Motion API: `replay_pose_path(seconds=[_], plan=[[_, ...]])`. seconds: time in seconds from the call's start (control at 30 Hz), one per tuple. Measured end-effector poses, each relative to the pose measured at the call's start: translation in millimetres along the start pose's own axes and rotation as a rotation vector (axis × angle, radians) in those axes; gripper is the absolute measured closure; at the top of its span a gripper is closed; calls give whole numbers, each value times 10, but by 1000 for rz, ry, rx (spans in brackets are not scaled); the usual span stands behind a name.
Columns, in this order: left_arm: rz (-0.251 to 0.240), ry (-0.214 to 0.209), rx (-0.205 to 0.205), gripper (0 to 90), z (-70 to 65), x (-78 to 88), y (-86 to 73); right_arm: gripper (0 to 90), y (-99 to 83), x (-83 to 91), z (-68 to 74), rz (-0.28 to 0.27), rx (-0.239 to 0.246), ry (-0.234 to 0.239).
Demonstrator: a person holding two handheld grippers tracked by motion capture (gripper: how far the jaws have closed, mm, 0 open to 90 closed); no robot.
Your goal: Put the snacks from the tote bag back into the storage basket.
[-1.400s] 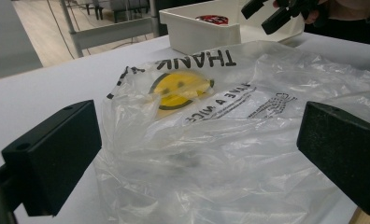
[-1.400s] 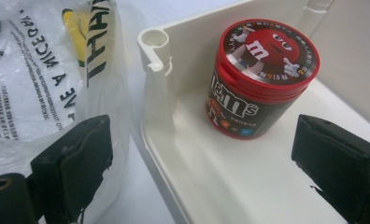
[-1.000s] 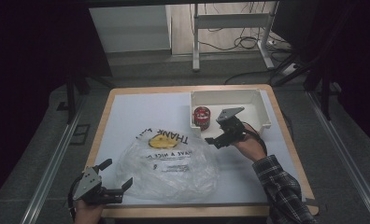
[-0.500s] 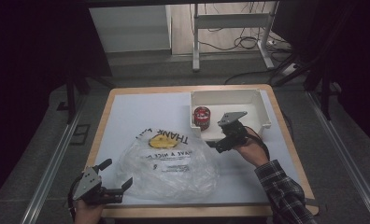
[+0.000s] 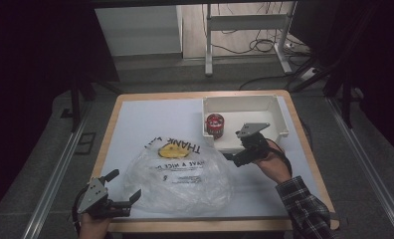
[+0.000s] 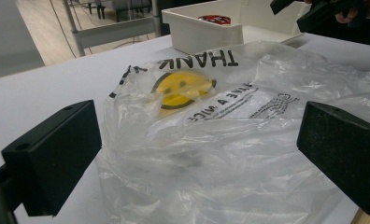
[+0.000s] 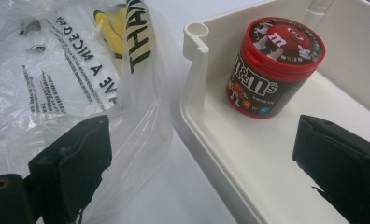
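Note:
A clear plastic bag (image 5: 180, 174) with a yellow smiley and black "THANK" print lies crumpled at the table's near middle. My left gripper (image 5: 124, 185) is open at the bag's near left corner. In the left gripper view the bag (image 6: 220, 121) lies between and ahead of its jaws (image 6: 197, 158), untouched by the pads. My right gripper (image 5: 237, 152) is open over the front left corner of the white tray (image 5: 279, 117). In its own view (image 7: 202, 172) one jaw hangs over the bag (image 7: 57, 70) and the other over the tray (image 7: 192, 88). A red candy can (image 7: 272, 65) stands upright inside the tray.
The white table top (image 5: 150, 117) has wooden edges and bare room at the far left. The tray sits at the far right, with the can (image 5: 215, 124) in its left end. Dark floor, metal rails and a stand with cables lie beyond the table.
The right hand and gripper have drifted slightly toward the near side along the tray's front wall. The left gripper and the bag have stayed put.

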State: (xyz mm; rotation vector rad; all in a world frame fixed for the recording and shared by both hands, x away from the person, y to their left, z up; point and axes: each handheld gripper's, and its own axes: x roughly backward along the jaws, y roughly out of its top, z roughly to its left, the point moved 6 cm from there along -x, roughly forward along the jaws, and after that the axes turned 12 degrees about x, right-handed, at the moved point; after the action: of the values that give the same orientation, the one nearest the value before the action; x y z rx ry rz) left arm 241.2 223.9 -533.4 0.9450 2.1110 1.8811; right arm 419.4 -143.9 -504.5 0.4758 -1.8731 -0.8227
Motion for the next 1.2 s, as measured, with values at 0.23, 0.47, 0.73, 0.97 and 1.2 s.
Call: replay_pose_path(seconds=[0.23, 0.47, 0.73, 0.97, 1.2], plan=[[1, 2, 0, 0, 3, 0, -1, 50, -32, 48, 32, 0, -1, -8], [3, 3, -1, 0, 4, -1, -3, 50, -104, 101, 97, 7, -8, -13], [3, 4, -2, 0, 2, -2, -3, 50, -160, 145, 156, 8, -16, -13], [4, 4, -2, 0, 3, -3, -3, 50, -207, 187, 209, 7, -23, -10], [5, 4, -1, 0, 3, -4, -4, 45, -240, 251, 252, -12, -39, -13]])
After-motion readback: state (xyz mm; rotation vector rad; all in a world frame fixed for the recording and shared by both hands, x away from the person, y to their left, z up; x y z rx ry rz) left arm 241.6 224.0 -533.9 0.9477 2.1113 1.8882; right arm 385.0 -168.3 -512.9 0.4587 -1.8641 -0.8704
